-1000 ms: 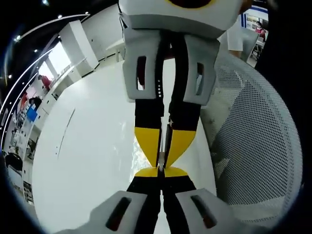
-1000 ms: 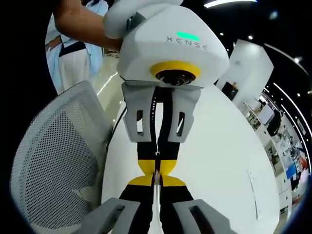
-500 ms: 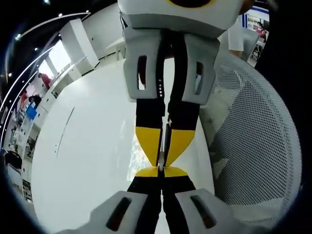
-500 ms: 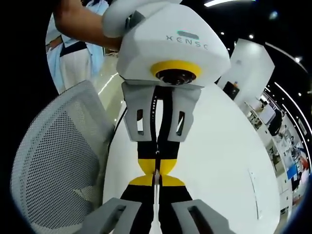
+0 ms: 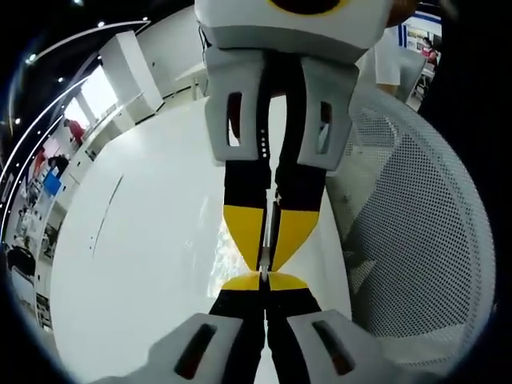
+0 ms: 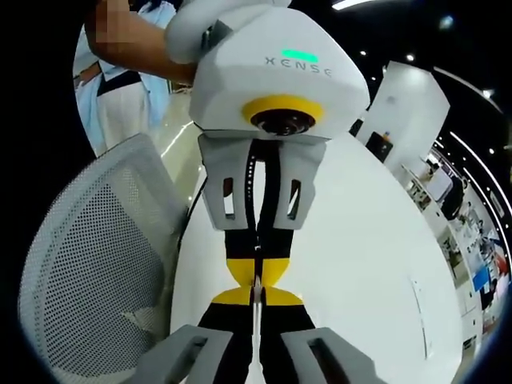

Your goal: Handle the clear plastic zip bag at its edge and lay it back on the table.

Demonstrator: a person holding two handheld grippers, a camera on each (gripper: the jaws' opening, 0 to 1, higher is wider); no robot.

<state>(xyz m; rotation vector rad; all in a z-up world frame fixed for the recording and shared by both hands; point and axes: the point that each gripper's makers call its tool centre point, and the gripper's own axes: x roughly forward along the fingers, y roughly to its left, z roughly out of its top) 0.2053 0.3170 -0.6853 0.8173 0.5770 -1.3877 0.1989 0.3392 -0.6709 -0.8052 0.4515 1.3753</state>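
Bag (image 5: 270,232): clear film, seen edge-on as a thin pale strip running between the two grippers, above the table (image 5: 136,264). Faint glinting on the tabletop just left of the strip in the left gripper view may be its reflection or its lower part; cannot tell which. In the right gripper view the same strip (image 6: 256,316) rises from the bottom up to the meeting point of the tools.

Task state, as judged: edge is taken and bag appears held up off the table, stretched between both tools. Laying it back down is not yet done.

Left gripper (image 5: 264,276): jaws pressed together on the bag edge, yellow tips meeting nose to nose with the opposing tool. It faces the right gripper head-on above the table.

Right gripper (image 6: 256,292): jaws likewise clamped together on the strip, tip to tip with the left one, whose white body fills the space above the bag.

Chair (image 6: 88,264): white mesh back, beside the table edge.
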